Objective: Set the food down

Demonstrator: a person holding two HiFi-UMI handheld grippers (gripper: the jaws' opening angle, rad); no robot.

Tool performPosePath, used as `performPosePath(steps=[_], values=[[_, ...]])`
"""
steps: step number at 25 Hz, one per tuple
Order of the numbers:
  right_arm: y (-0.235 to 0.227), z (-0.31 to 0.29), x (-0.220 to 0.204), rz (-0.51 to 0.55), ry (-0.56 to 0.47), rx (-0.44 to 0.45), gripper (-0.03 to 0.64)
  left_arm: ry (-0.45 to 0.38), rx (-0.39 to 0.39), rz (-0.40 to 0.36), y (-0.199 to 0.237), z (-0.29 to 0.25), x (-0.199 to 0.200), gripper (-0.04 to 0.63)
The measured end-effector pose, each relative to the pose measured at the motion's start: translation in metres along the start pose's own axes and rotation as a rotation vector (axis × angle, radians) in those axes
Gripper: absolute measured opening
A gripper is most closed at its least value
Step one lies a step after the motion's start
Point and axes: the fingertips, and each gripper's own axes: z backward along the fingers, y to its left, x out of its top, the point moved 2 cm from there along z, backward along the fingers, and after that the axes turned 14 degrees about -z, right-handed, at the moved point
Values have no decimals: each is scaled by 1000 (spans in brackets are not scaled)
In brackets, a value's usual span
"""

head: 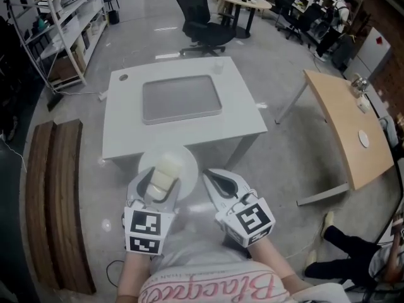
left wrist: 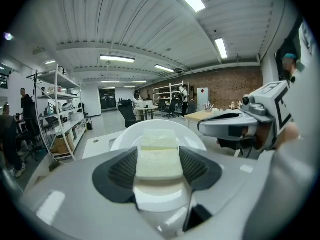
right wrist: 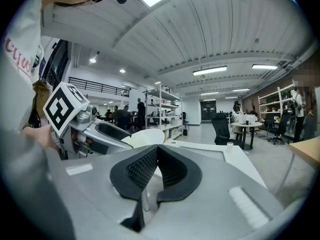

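Note:
A pale cream block of food (head: 165,171) (left wrist: 160,156) sits between the pads of my left gripper (head: 158,185) (left wrist: 160,166), which is shut on it. A second piece of the same food lies just beyond the first. Under both is a round white plate (head: 184,158) (left wrist: 160,125) (right wrist: 145,135), whose near rim reaches in between the jaws; what bears the plate is hidden. Plate and food hang over the near edge of the white table (head: 126,125). My right gripper (head: 211,175) (right wrist: 156,156) is to the right of the plate, shut with nothing in it.
A grey tray (head: 181,98) lies in the middle of the table, with a small cup (head: 218,68) at the far right corner. A wooden bench (head: 53,194) runs along the left. A beige table (head: 347,125) stands to the right, an office chair (head: 202,24) beyond.

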Motion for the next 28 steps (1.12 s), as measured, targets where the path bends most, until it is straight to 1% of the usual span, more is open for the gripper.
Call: performPosePath(steps=[12, 18, 28], values=[[-21, -38, 5, -11, 7, 0, 2, 8, 3, 9, 29, -35, -3, 260], [-40, -50, 4, -41, 12, -16, 2, 19, -8, 9, 36, -56, -2, 261], [-81, -93, 17, -71, 7, -33, 2, 39, -21, -6, 66, -109, 5, 259]])
